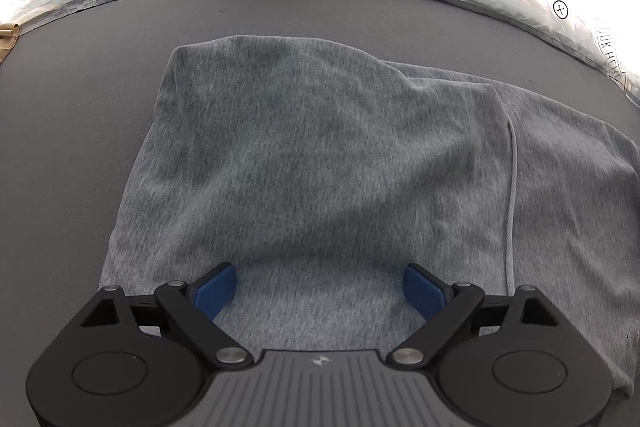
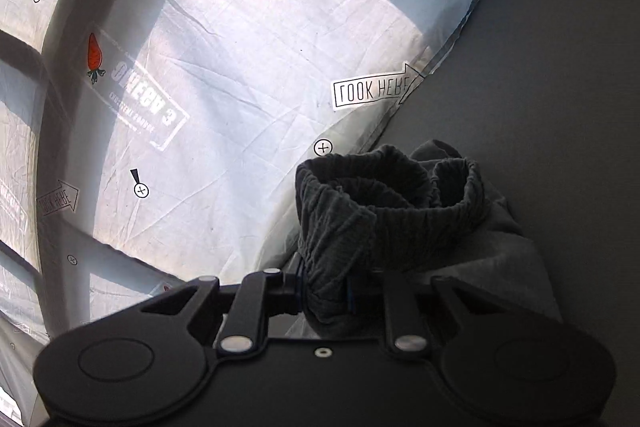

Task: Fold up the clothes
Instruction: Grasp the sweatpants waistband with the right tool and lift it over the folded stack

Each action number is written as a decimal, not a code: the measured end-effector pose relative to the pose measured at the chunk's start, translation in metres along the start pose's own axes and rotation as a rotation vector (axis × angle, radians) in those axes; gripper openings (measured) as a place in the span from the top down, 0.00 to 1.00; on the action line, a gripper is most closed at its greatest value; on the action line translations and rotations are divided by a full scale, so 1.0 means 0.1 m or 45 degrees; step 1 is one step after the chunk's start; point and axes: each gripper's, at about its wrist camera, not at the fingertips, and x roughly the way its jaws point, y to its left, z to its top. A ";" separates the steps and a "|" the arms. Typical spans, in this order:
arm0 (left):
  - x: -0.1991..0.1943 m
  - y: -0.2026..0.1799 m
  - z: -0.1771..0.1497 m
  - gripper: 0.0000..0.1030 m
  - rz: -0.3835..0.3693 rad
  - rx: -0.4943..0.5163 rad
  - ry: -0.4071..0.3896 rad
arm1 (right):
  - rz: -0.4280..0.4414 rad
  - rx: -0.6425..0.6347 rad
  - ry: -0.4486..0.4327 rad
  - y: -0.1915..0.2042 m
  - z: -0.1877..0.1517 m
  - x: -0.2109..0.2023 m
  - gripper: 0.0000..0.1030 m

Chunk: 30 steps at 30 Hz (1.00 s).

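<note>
The blue fingers (image 1: 214,293) of the left gripper (image 1: 320,291) are standing wide apart above the grey garment (image 1: 312,147), with nothing pinched between them. The right gripper (image 2: 326,297) is clamping its fingers on the ribbed waistband (image 2: 384,195) of what looks like the same garment, bunching it into a dark roll that is lifting off the table.

The garment is lying on the dark grey tabletop (image 1: 80,87), already doubled over, with a pale drawstring (image 1: 512,187) trailing down its right part. Beyond the table edge a printed white sheet (image 2: 240,47) is catching bright light.

The cloth is looking soft, limp and light, a knit that is likely to sag and stretch rather than hold a shape. The elastic waistband is probably offering the firmest hold. For the left gripper, a folded edge or corner, taken through every layer, seems the better grip, keeping clear of the loose drawstring.
</note>
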 end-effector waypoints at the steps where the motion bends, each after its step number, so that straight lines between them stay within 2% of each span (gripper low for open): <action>1: 0.00 0.00 -0.01 0.08 -0.004 0.007 -0.001 | 0.006 0.009 0.044 0.04 -0.11 0.08 0.81; 5: 0.01 0.00 -0.04 0.04 -0.014 0.038 -0.009 | -0.017 0.164 0.204 0.00 -0.63 0.32 0.81; 8: 0.03 -0.01 -0.03 0.02 -0.008 0.051 -0.007 | -0.096 0.278 0.275 -0.11 -1.03 0.36 0.80; 10: 0.04 0.01 -0.01 0.01 -0.007 0.049 0.006 | -0.109 0.286 0.280 -0.09 -1.08 0.35 0.80; 14: 0.08 -0.02 0.04 0.00 -0.006 0.053 0.026 | -0.153 0.086 0.308 0.17 -1.01 0.34 0.79; 16: 0.09 -0.02 0.04 0.00 -0.005 0.056 0.026 | -0.161 0.011 0.331 0.27 -1.00 0.40 0.75; 20: 0.10 -0.03 0.02 0.00 -0.009 0.063 0.021 | -0.249 -0.121 0.403 0.32 -1.15 0.59 0.72; 24: 0.14 0.01 0.00 0.00 -0.008 0.062 0.010 | -0.267 -0.240 0.479 0.53 -1.18 0.60 0.56; 28: 0.14 -0.01 -0.03 0.00 -0.006 0.063 0.004 | -0.210 -0.328 0.450 0.73 -1.10 0.40 0.53; 30: 0.14 -0.02 -0.04 0.00 -0.006 0.063 0.004 | -0.123 -0.236 0.380 0.71 -0.97 0.24 0.51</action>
